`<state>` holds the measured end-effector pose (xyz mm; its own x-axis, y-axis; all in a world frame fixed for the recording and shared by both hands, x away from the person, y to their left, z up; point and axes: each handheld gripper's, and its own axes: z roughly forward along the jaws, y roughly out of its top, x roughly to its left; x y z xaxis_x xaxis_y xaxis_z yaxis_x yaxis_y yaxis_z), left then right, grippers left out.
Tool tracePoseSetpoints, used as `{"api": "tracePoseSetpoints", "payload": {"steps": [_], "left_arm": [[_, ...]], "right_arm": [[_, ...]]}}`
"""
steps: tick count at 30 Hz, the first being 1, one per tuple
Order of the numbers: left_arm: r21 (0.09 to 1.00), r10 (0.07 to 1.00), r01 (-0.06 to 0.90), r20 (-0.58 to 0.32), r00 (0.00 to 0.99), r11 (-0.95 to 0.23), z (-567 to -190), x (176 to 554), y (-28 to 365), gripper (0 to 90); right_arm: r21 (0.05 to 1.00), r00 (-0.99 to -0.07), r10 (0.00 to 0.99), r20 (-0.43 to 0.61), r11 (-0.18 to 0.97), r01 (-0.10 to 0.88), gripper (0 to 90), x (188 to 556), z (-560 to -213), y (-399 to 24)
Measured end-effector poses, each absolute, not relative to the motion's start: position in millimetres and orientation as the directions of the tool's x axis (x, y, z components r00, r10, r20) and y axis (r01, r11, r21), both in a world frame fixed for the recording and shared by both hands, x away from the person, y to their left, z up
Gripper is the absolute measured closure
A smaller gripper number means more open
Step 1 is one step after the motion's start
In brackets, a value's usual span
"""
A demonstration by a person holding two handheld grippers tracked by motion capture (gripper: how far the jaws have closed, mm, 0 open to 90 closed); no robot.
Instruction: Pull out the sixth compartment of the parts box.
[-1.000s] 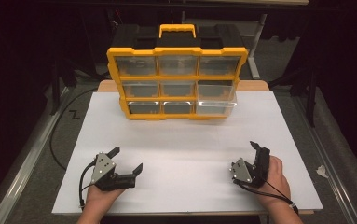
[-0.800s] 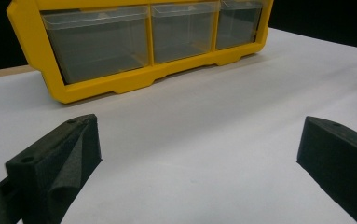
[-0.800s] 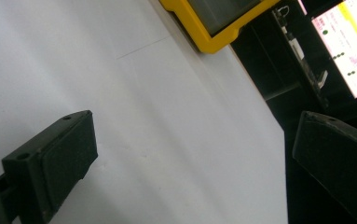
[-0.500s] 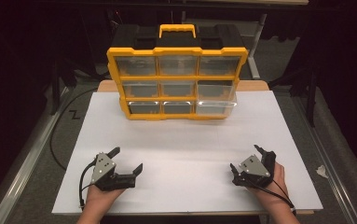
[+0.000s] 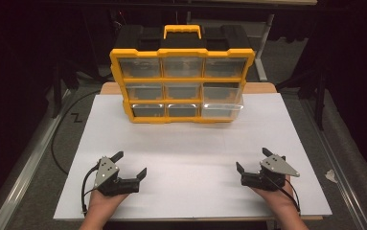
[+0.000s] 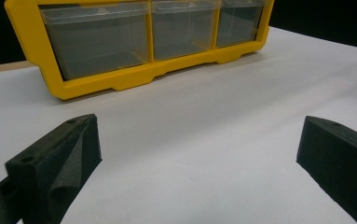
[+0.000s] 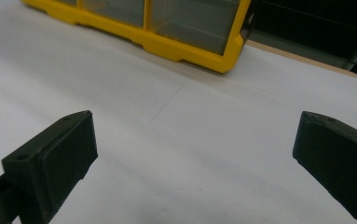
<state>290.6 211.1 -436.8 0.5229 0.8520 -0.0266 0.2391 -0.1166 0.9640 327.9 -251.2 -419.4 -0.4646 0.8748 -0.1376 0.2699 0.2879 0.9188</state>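
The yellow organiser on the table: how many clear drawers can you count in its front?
9, in three rows of three in the yellow organiser: top row, middle row, bottom row. The bottom right drawer sticks out slightly. None seem hidden.

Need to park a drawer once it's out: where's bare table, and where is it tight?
Bare white sheet runs from the organizer's front edge to the left gripper and right gripper, and between them. Tight: behind and beside the organizer at the far edge.
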Motion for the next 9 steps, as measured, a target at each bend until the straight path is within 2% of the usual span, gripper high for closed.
{"api": "tracePoseSetpoints", "payload": {"steps": [6, 9], "left_arm": [[0.964, 0.852, 0.252, -0.060, 0.520, -0.086, -436.8, 291.3, 213.0, 0.7], [0.964, 0.852, 0.251, -0.055, 0.520, -0.091, -436.9, 291.4, 212.9, 0.7]], "right_arm": [[0.942, -0.460, 0.888, 0.022, 0.136, 0.308, 1.1, 330.8, -420.6, -259.7], [0.937, -0.454, 0.891, 0.003, 0.156, 0.312, 1.1, 332.1, -422.4, -259.6]]}}
